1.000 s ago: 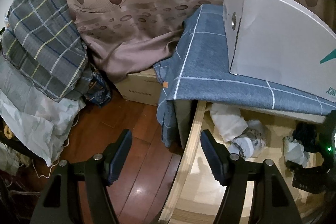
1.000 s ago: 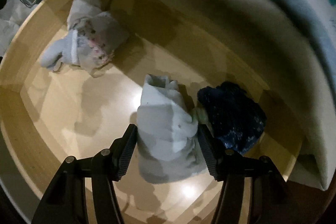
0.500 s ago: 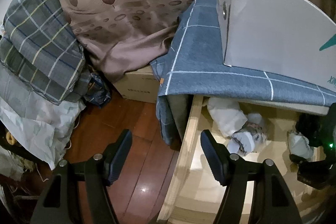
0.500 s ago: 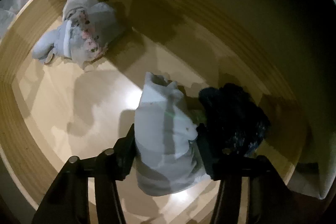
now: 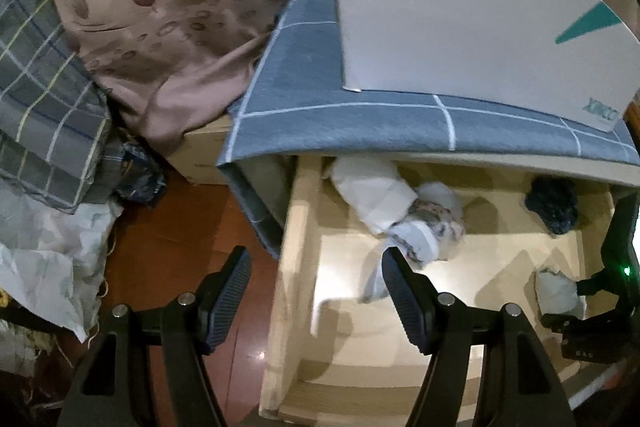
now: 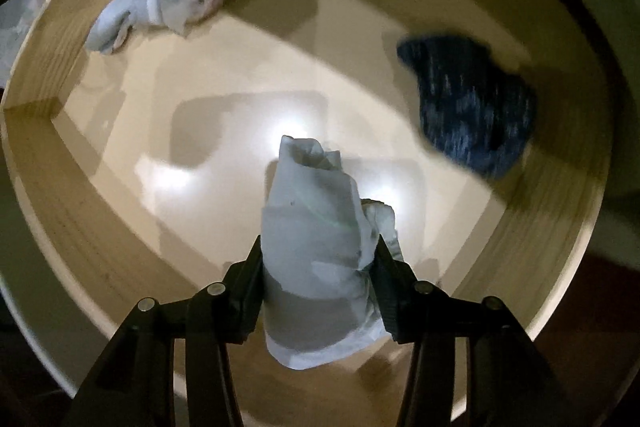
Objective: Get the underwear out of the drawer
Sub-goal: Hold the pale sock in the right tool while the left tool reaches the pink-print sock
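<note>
The right gripper (image 6: 318, 259) points straight down into the drawer (image 6: 60, 187), its jaws closing on a pale rolled underwear bundle (image 6: 316, 247) squeezed between both pads, ready for lifting. The left gripper (image 5: 316, 291) hangs open and empty above the drawer's side wall, clear of the work.

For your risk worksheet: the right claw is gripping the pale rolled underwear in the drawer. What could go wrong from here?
1. The right claw, still closing, grips the pale roll near one end; it may unroll or slip when lifted.
2. The blue checked cloth overhangs the drawer; the roll could snag on it.
3. The open left claw straddles the drawer wall and may knock it.
</note>
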Available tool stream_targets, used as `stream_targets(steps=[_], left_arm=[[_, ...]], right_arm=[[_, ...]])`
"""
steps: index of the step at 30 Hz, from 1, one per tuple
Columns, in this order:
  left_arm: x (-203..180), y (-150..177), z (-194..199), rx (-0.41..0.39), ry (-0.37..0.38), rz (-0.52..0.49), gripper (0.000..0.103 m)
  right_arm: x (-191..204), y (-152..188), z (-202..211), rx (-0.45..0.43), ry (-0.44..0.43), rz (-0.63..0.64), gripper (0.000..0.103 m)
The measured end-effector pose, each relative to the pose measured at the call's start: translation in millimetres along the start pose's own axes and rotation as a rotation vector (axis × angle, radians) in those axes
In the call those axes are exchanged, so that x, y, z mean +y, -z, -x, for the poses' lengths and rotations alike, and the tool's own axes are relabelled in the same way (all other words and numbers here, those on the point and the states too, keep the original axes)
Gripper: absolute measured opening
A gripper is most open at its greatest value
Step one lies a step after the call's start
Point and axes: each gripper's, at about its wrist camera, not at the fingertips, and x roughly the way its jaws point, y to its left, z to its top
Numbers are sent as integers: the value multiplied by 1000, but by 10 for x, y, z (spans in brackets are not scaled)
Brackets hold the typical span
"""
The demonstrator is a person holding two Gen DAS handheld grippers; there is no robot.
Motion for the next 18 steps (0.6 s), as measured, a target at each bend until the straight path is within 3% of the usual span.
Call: stream_targets(steps=[6,13,18], left_arm=[[-135,48,-59,38,63,-50,69],[-377,70,-146,68,144,-179,69],[-448,-24,-319,89,174,-192,69]], right_arm=[[-96,202,-66,90,-70,-134,45],[-369,555,-90,75,-96,-283,44],[-487,407,-103,46,-116,-298,44]])
